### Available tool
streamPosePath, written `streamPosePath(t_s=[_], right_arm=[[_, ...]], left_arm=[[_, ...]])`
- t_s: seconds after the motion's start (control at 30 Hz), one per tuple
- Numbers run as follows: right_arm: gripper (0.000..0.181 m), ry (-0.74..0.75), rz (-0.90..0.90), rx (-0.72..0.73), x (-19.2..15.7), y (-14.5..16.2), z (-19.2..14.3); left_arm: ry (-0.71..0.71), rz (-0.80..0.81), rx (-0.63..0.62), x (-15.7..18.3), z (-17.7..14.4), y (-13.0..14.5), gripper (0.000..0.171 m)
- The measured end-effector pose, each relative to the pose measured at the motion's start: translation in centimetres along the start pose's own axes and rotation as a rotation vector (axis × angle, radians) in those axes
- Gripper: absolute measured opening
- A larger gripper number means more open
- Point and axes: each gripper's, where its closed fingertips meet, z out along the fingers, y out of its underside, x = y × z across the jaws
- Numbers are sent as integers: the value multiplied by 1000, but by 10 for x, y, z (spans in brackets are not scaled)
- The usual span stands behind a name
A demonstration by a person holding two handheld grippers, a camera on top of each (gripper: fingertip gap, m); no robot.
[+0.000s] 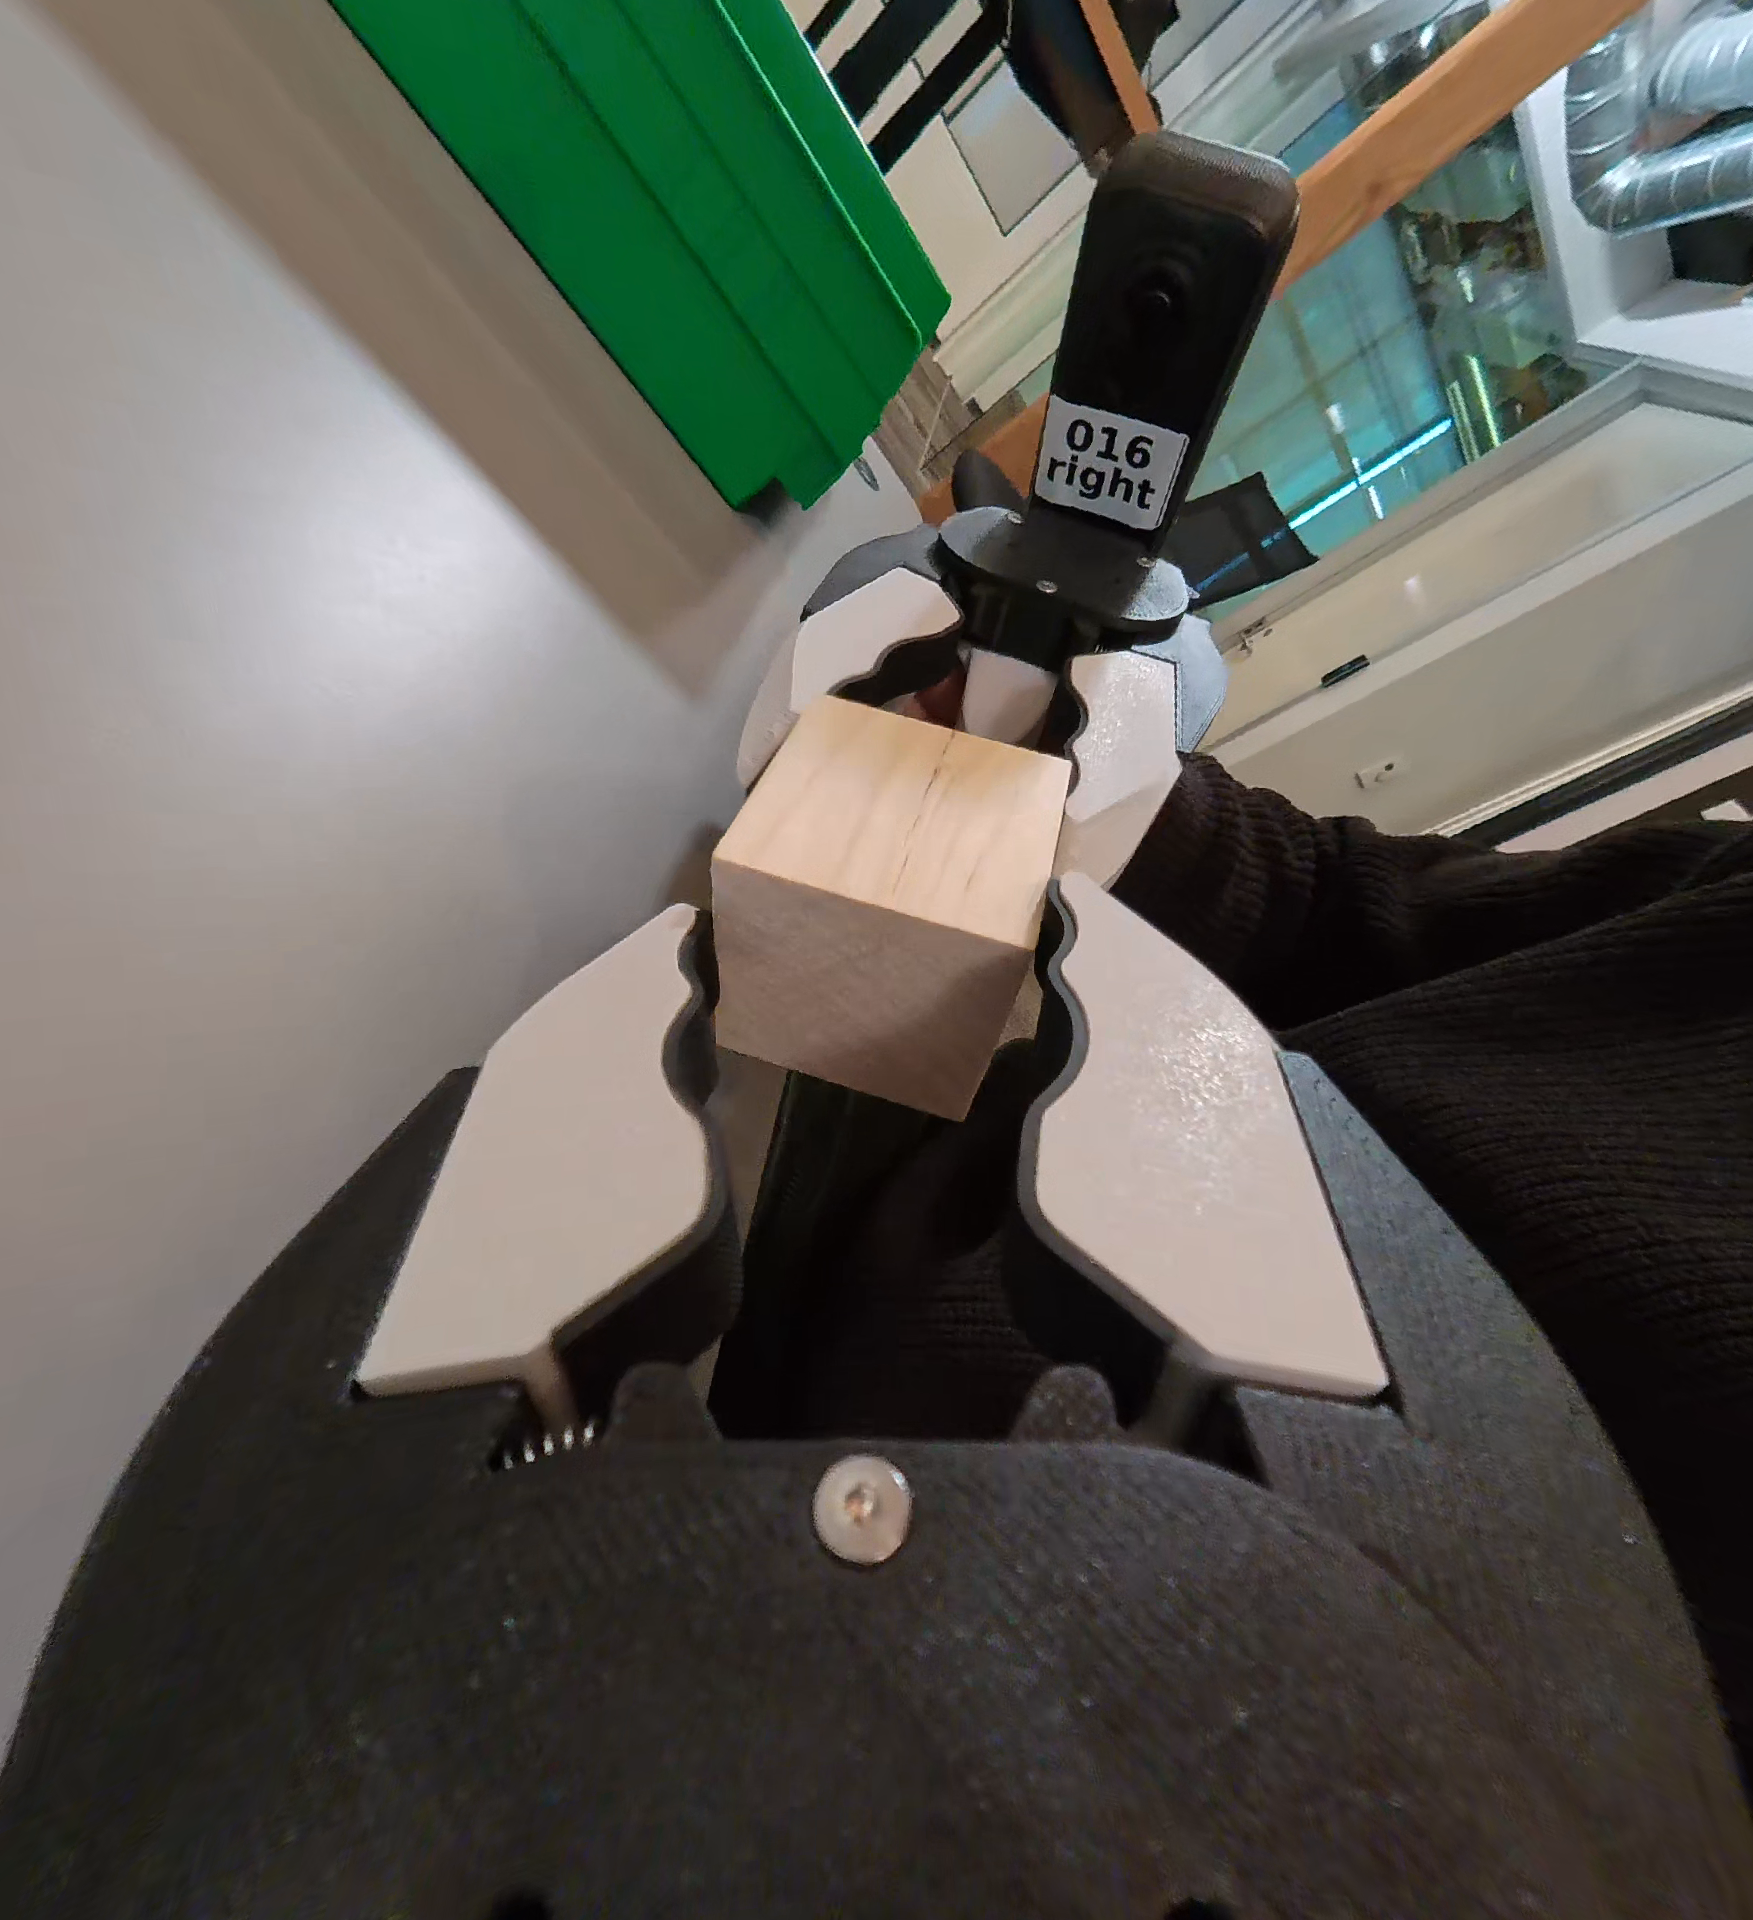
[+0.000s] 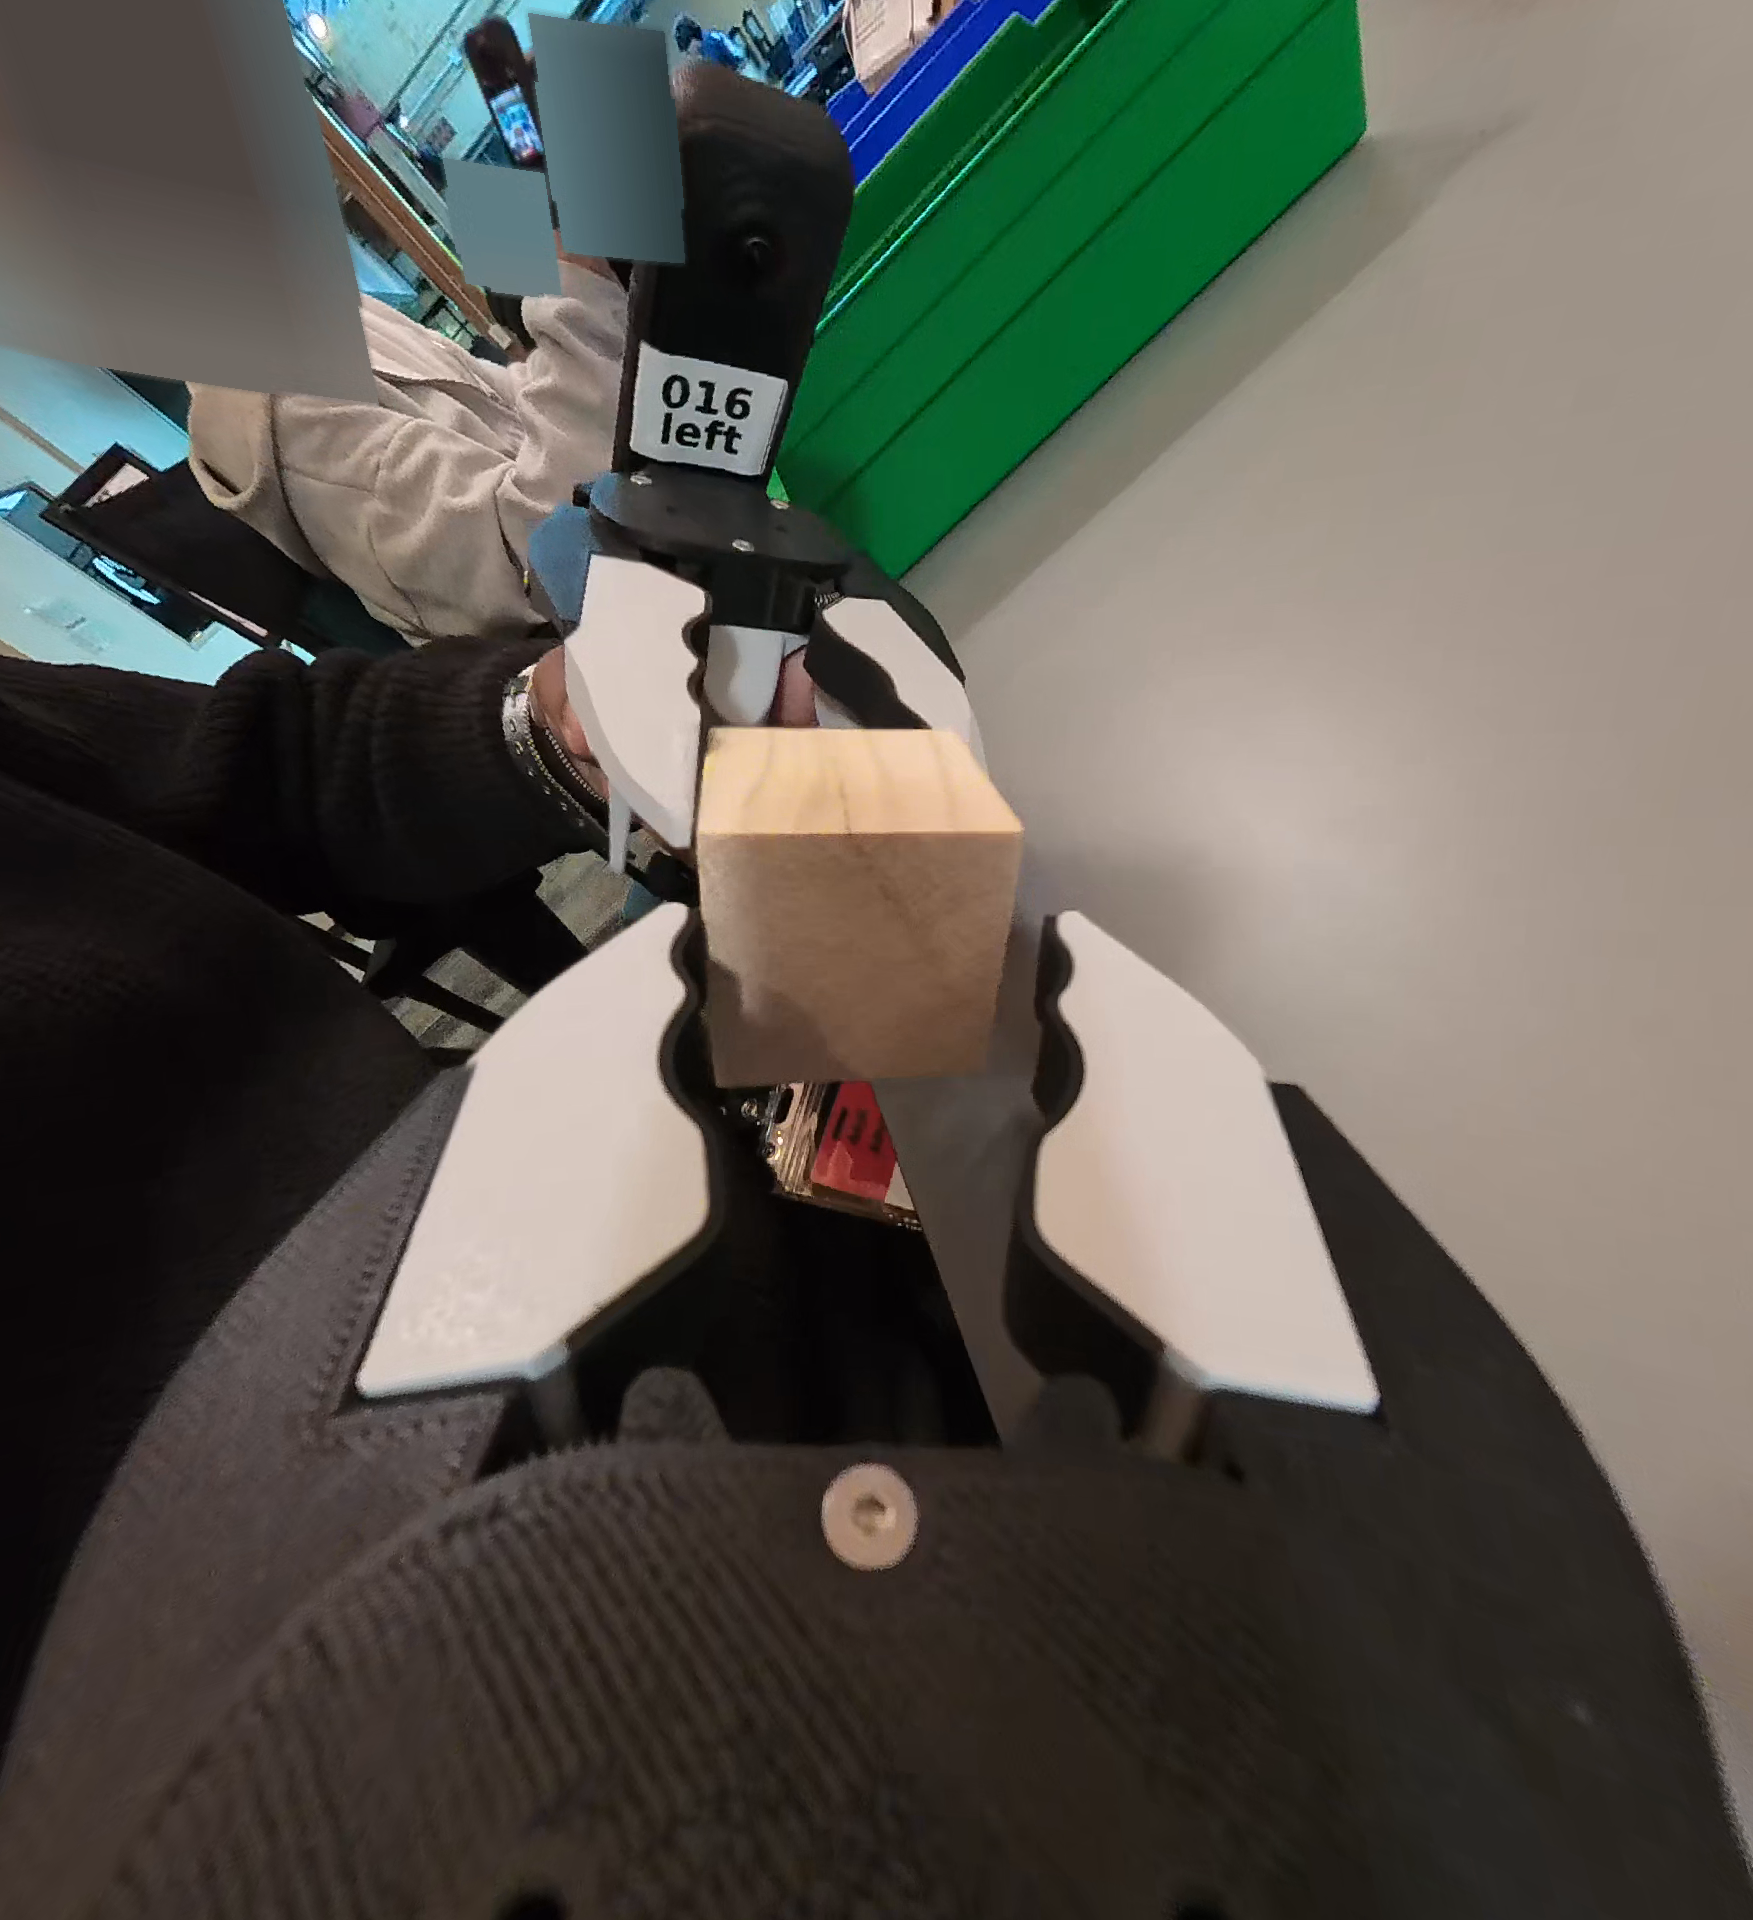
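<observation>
- Left wrist view: the wooden cube (image 1: 882, 894) is up in the air between two grippers that face each other tip to tip.
- The left gripper (image 1: 877, 920) is closed on the near end of the cube, with one white finger (image 1: 581, 1132) pressed to each side face.
- The right gripper (image 1: 955, 722) is at the far end of the cube. Its fingers straddle that end, but whether they press on it cannot be told from here.
- The cube's sides look equal, so it has no long axis; a dark grain line crosses its top.
- Above the cube, a white label (image 1: 1100, 468) with printed characters sits on the right gripper's black mount.
- A green bin (image 1: 695, 239) stands well beyond the cube on the grey table (image 1: 176, 727). A black sleeve (image 1: 1474, 935) is to the cube's right.
- Right wrist view: the right gripper (image 2: 867, 935) is part open around the cube (image 2: 851, 914). One finger touches a side face, and a sliver of table shows between the cube and the other finger.
- The left gripper (image 2: 778, 717) is at the cube's far end and carries a similar white label (image 2: 706, 416).
- Below the cube is a small red and silver thing (image 2: 851, 1153) that I cannot make out.
</observation>
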Motion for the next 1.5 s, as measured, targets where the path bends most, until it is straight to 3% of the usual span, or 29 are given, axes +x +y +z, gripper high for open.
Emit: streamPosePath(t_s=[0.33,0.4,0.47,0.7,0.87,1.2,1.4,1.5], right_arm=[[55,-38,26,10,-1,-4,-5],[55,-49,63,44,0,-10,-8],[55,-61,85,52,1,-11,-11],[55,-81,92,62,-3,-13,-10],[54,-9,34,23,3,-9,-9],[54,-83,208,275,1,-44,-27],[54,-59,233,325,1,-45,-19],[54,-47,208,336,-2,-47,-16]], left_arm=[[63,-8,28,5,3,-3,61],[111,-3,71,13,1,-11,74],[105,26,87,14,-1,-13,76],[45,85,2,9,9,2,73],[16,94,-25,6,12,7,73],[105,21,-74,14,20,18,77],[221,-90,29,27,23,5,73],[232,-121,81,24,20,-2,61]])
